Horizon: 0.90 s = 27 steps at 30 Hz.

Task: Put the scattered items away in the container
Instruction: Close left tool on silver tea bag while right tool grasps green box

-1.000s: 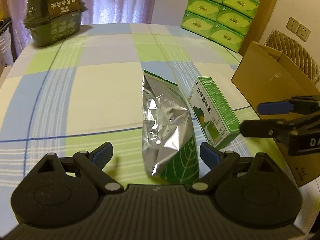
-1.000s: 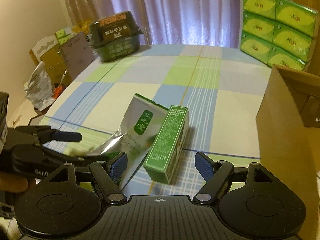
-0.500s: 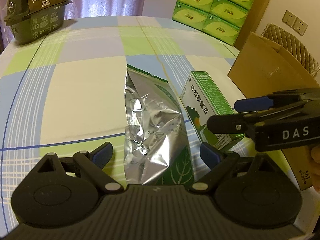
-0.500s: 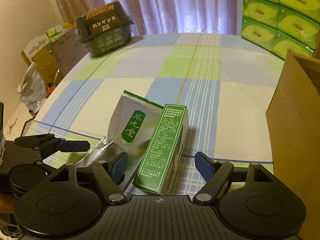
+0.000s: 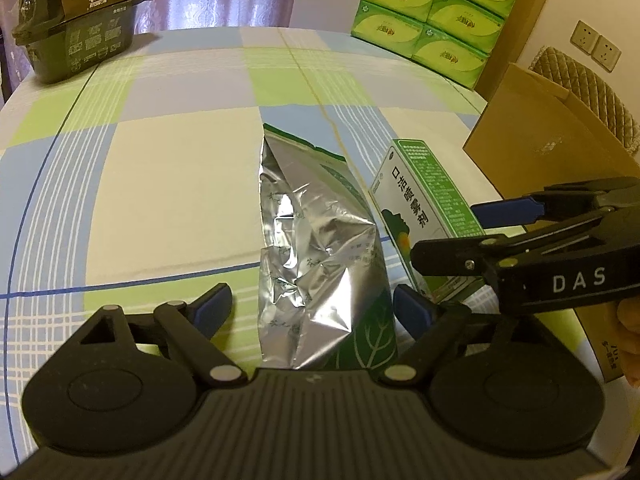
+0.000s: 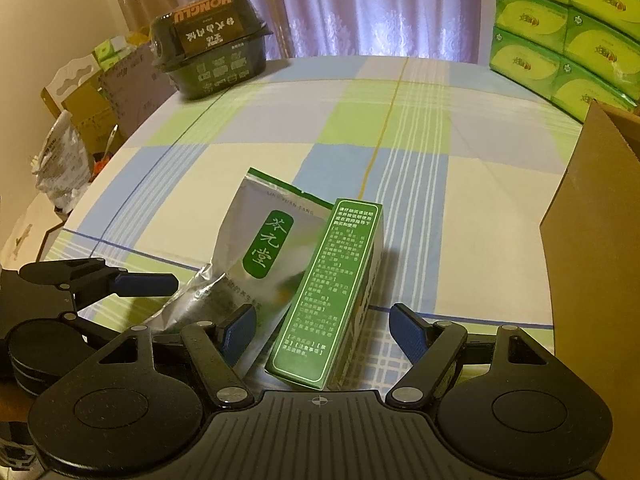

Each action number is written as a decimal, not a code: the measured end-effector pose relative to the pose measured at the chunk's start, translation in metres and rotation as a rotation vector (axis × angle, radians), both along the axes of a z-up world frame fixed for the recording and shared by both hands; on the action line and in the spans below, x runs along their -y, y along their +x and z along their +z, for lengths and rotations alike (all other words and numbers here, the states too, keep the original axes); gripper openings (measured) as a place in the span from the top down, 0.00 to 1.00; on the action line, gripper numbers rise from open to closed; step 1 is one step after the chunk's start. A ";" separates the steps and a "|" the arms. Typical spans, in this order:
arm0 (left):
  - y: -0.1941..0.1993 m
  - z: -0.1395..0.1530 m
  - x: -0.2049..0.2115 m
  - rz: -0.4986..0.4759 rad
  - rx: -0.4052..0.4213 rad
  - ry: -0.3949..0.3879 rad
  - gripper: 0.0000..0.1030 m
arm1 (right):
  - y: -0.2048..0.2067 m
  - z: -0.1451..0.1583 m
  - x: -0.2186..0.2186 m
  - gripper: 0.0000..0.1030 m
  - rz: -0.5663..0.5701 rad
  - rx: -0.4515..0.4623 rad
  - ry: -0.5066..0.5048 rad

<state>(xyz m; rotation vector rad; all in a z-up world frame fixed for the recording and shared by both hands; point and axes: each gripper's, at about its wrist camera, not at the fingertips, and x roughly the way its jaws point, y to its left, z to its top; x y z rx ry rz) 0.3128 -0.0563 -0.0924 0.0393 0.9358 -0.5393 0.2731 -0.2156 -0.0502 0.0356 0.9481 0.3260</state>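
Note:
A silver foil tea pouch with a green label lies on the checked tablecloth. Its near end sits between the fingers of my open left gripper. A green carton leans against the pouch's right side. My right gripper stands open with the carton's near end between its blue pads, not clamped. In the left wrist view the right gripper reaches in from the right beside the carton. An open cardboard box stands to the right.
A dark green lidded food tub sits at the table's far left corner. Stacked green tissue packs stand at the far right. Bags and cartons crowd the floor left of the table. A hand holds the right gripper.
Both grippers have moved forward and lower. The pouch's end now lies between the left fingers, and the carton's end has come between the right fingers.

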 end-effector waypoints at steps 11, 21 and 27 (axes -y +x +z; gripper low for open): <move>0.001 -0.005 0.000 0.005 -0.012 -0.010 0.19 | 0.005 -0.005 -0.001 0.23 -0.006 -0.006 -0.015; 0.001 -0.003 -0.001 0.001 -0.017 -0.028 0.26 | 0.005 -0.005 -0.002 0.23 -0.012 0.004 -0.015; 0.000 0.000 0.001 -0.015 -0.017 -0.035 0.36 | 0.008 -0.007 -0.003 0.44 -0.008 -0.003 -0.018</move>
